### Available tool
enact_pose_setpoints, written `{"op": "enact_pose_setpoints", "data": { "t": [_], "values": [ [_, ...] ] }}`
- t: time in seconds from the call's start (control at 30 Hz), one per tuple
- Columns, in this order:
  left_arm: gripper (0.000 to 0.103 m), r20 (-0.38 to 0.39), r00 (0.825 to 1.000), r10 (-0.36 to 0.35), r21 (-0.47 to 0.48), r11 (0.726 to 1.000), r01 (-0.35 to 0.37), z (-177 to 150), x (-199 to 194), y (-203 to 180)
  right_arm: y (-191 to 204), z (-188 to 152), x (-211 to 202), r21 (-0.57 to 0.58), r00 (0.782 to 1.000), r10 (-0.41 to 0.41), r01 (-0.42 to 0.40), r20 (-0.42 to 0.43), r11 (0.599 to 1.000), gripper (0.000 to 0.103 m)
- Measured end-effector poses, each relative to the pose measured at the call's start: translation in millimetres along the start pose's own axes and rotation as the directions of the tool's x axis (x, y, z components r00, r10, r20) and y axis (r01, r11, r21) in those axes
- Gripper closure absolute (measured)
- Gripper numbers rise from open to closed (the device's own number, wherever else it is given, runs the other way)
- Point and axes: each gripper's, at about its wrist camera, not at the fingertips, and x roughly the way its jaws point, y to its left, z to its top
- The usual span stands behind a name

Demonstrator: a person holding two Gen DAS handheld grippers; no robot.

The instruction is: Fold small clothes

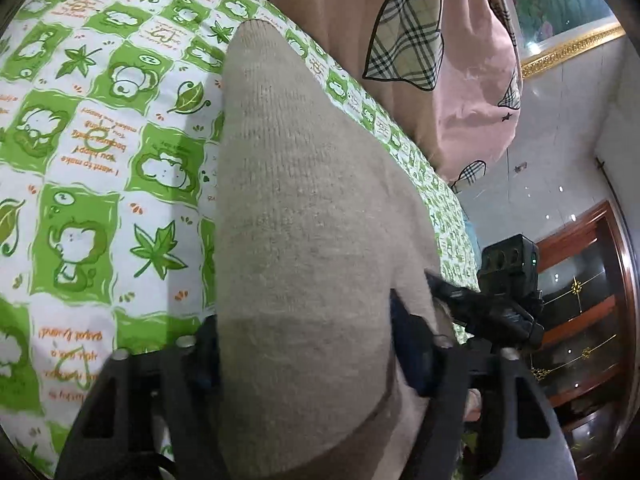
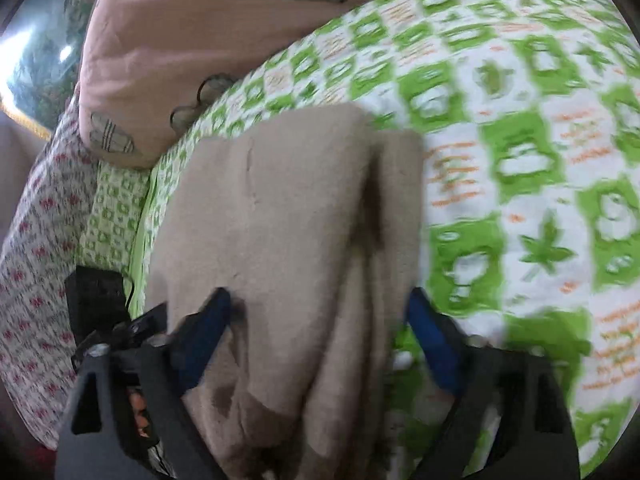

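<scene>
The beige knit garment [image 1: 304, 208] lies folded on the sheet [image 1: 80, 160], a green and white printed bedsheet, near the bed's edge. In the left wrist view its thick rounded fold fills the space between the left gripper [image 1: 304, 344]'s fingers, which stand partly apart; whether the pads press on the knit cannot be told, as the cloth hides them. In the right wrist view the garment [image 2: 280, 208] shows as layered folds running from the right gripper [image 2: 320, 320] toward the bed's middle; its blue-padded fingers [image 2: 208, 320] stand apart on either side of the folds, the right one clear of the cloth. A pink pillow [image 1: 460, 60] with plaid patches rests along the bed's far edge. A dark wooden cabinet [image 1: 580, 280] stands past the bed.
</scene>
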Motion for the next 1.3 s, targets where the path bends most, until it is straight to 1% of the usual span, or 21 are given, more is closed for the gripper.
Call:
{"op": "enact_pose_setpoints", "data": {
  "t": [0.03,0.07,0.1,0.13,0.17,0.2,0.3,0.33,0.4,0.47,0.53,0.6,0.67,0.77,0.8,0.87,1.0,1.07,1.13,1.23,1.3],
  "values": [
    [0.05,0.011,1.0,0.004,0.015,1.0,-0.004,0.9,-0.4,0.4,2.4,-0.4,5.7,0.0,1.0,-0.001,0.001,-0.017,1.0,0.047],
    [0.055,0.029,1.0,0.006,0.042,0.999,-0.007,-2.0,-7.2,-3.4,6.0,-1.6,8.7,-0.001,1.0,0.004,-0.004,-0.024,1.0,0.052],
    [0.056,0.045,0.999,0.003,0.065,0.998,-0.006,-6.7,-17.2,-7.9,12.7,-3.7,6.5,-0.009,1.0,0.02,-0.02,-0.021,1.0,0.063],
    [0.056,0.053,0.999,0.003,0.076,0.997,-0.007,-9.9,-23.3,-10.2,19.2,-4.8,3.5,-0.021,1.0,0.025,-0.025,-0.015,0.999,0.068],
    [0.057,0.067,0.998,0.003,0.079,0.997,-0.008,-16.1,-37.4,-12.8,26.9,-7.4,-0.7,-0.036,0.999,0.038,-0.038,-0.009,0.999,0.07],
    [0.057,0.074,0.997,0.002,0.075,0.997,-0.008,-21.7,-50.9,-13.8,38.2,-13.2,-5.8,-0.054,0.997,0.071,-0.071,-0.006,0.996,0.073],
    [0.057,0.105,0.994,0.014,0.075,0.997,-0.021,-42.9,-100.4,-13.7,67.8,-33.8,-6.8,-0.1,0.99,0.141,-0.142,-0.015,0.985,0.074],
    [0.057,0.107,0.994,0.031,0.077,0.996,-0.04,-49.7,-115.9,-12.0,75.1,-40.2,-4.9,-0.111,0.987,0.16,-0.162,-0.022,0.981,0.074],
    [0.057,0.112,0.992,0.064,0.085,0.994,-0.074,-55.1,-130.3,-7.5,91.9,-53.9,4.2,-0.144,0.984,0.176,-0.18,-0.039,0.973,0.074],
    [0.056,0.104,0.99,0.094,0.066,0.993,-0.101,-58.7,-138.5,5.5,102.0,-61.8,18.3,-0.159,0.984,0.171,-0.178,-0.055,0.971,0.074],
    [0.056,0.09,0.989,0.117,0.046,0.992,-0.121,-61.3,-137.5,19.7,105.0,-65.8,33.9,-0.145,0.987,0.14,-0.15,-0.075,0.978,0.074],
    [0.054,0.074,0.987,0.144,0.037,0.988,-0.147,-65.9,-130.8,33.5,107.4,-68.1,44.7,-0.158,0.994,0.076,-0.087,-0.075,0.984,0.073],
    [0.052,0.089,0.989,0.119,0.017,0.992,-0.121,-71.7,-133.2,43.7,106.9,-68.7,46.4,-0.147,0.996,0.064,-0.074,-0.069,0.986,0.072],
    [0.049,0.103,0.987,0.125,0.002,0.992,-0.126,-76.6,-138.1,45.4,108.1,-70.0,43.4,-0.135,0.997,0.031,-0.04,-0.067,0.99,0.061],
    [0.048,0.111,0.984,0.137,0.01,0.99,-0.139,-79.1,-143.0,42.2,107.3,-71.2,41.7,-0.13,0.998,0.017,-0.025,-0.068,0.991,0.057],
    [0.047,0.127,0.977,0.169,0.027,0.984,-0.174,-86.1,-154.9,35.0,104.4,-73.0,33.6,-0.121,0.999,-0.006,-0.001,-0.054,0.993,0.057],
    [0.047,0.181,0.959,0.219,0.049,0.972,-0.231,-108.5,-189.5,24.0,103.3,-77.9,-0.1,-0.111,0.997,-0.069,0.071,0.028,0.991,0.056],
    [0.047,0.203,0.955,0.215,0.05,0.972,-0.229,-119.7,-205.4,21.0,105.0,-83.2,-20.3,-0.104,0.995,-0.059,0.067,0.076,0.992,0.056],
    [0.047,0.221,0.953,0.207,0.041,0.974,-0.221,-126.6,-212.8,18.0,109.0,-88.1,-33.6,-0.105,0.994,-0.026,0.038,0.11,0.994,0.056],
    [0.047,0.218,0.953,0.208,0.039,0.974,-0.222,-129.6,-211.2,15.2,118.5,-94.3,-32.7,-0.112,0.994,0.069,-0.059,0.087,0.992,0.056],
    [0.047,0.204,0.952,0.229,0.036,0.97,-0.241,-127.7,-202.4,15.0,122.2,-95.3,-21.3,-0.108,0.994,0.092,-0.085,0.06,0.991,0.056]
  ]
}}
